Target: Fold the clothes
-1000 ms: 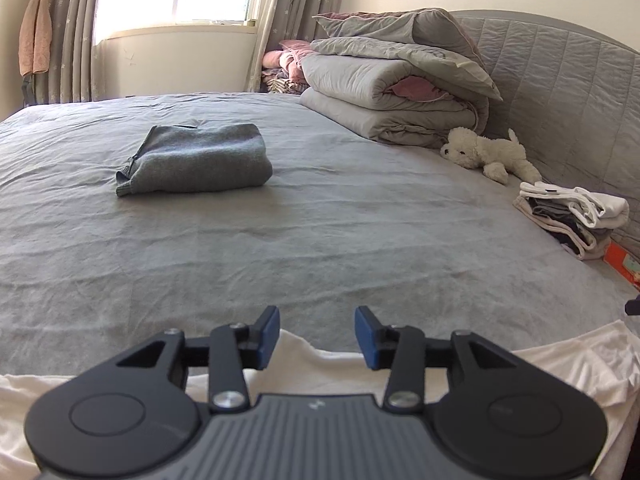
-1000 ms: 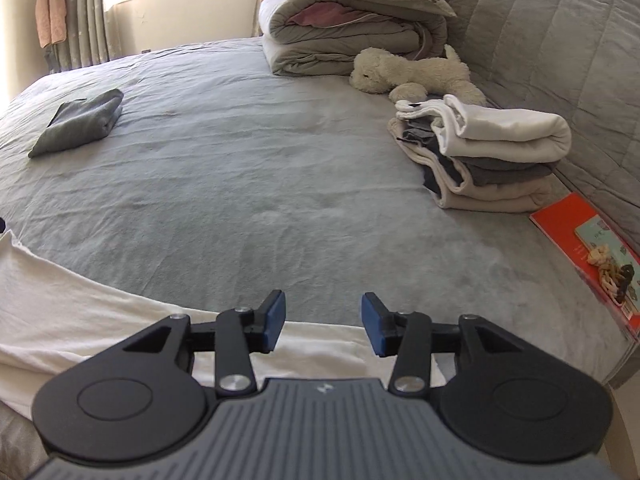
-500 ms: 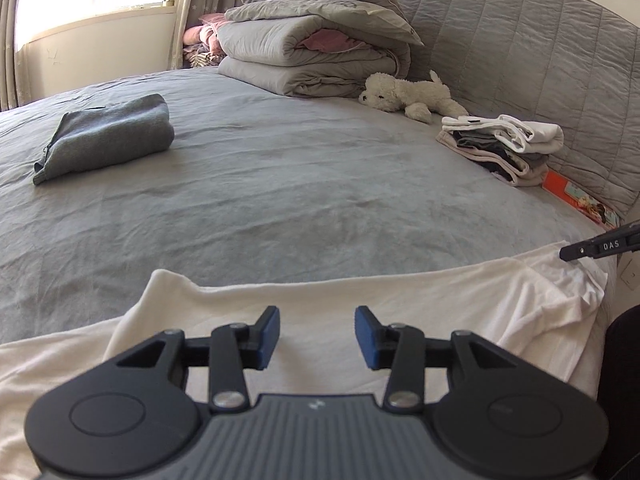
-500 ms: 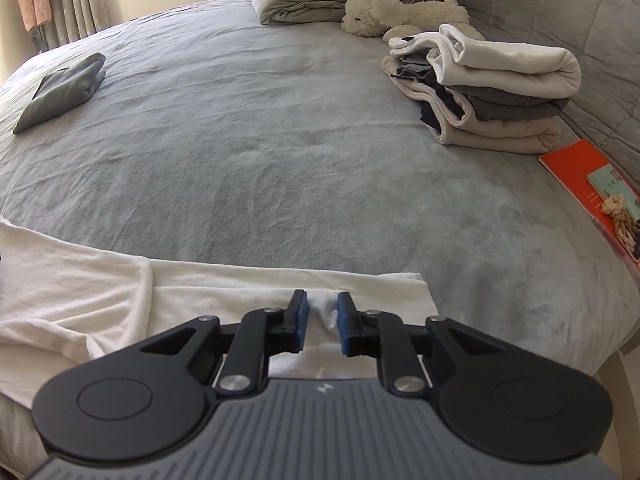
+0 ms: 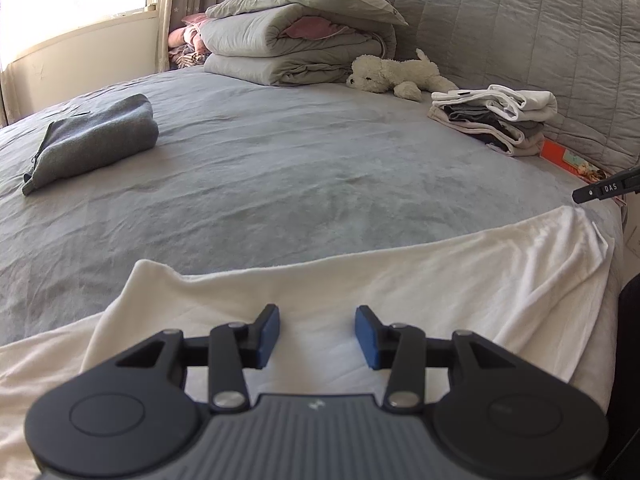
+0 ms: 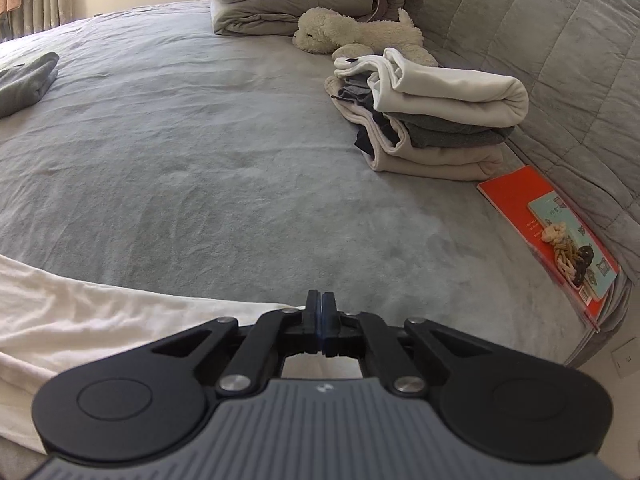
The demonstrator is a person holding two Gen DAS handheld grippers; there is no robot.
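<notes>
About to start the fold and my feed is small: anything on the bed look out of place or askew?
One thing: an orange book with a knotted rope toy on it lies wedged along the headboard, beside the stack of folded clothes. The white garment lies rumpled at the bed's near edge, not yet folded.

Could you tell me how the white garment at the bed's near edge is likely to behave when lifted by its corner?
The white garment looks thin and wrinkled, so it will probably drape limply. It seems light. With only the right gripper shut at its edge, the rest would likely trail.
</notes>
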